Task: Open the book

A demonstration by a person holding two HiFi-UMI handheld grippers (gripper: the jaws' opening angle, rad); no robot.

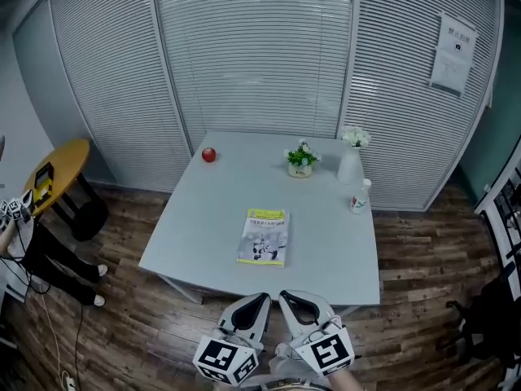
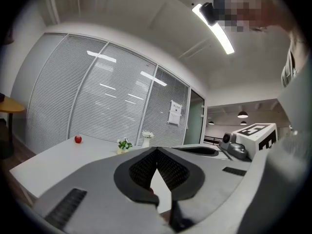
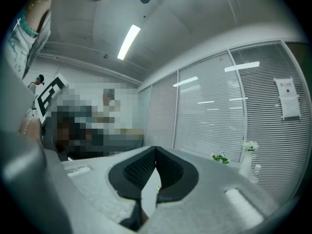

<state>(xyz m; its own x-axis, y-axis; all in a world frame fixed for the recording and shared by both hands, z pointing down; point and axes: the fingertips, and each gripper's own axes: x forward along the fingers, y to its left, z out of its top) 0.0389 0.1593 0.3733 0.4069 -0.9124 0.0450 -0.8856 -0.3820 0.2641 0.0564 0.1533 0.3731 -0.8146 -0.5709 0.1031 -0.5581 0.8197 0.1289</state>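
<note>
1. Pressed tight together at the left tongs (image 2: pixel 156 150), pads meeting, nothing pinched.
2. Same story at the right tongs (image 3: pixel 156 149): closed on empty air.
3. Held side by side just off the desk's (image 1: pixel 326 243) near edge, both pointing about level across it.
4. Touching nothing, and well short of the book (image 1: pixel 264 236), lying closed and flat mid-desk, cover up.
5. Farther back on the desk: red apple (image 1: pixel 209 155), small potted plant (image 1: pixel 300 160), white vase (image 1: pixel 351 163), bottle (image 1: pixel 360 196).

Lots of bare table (image 1: pixel 203 226) on every side of the book (image 1: pixel 264 237), mid-frame. Blocking the far edge, upper middle: red apple (image 1: pixel 209 155), small plant (image 1: pixel 300 160), white vase (image 1: pixel 351 163), little bottle (image 1: pixel 360 196).
</note>
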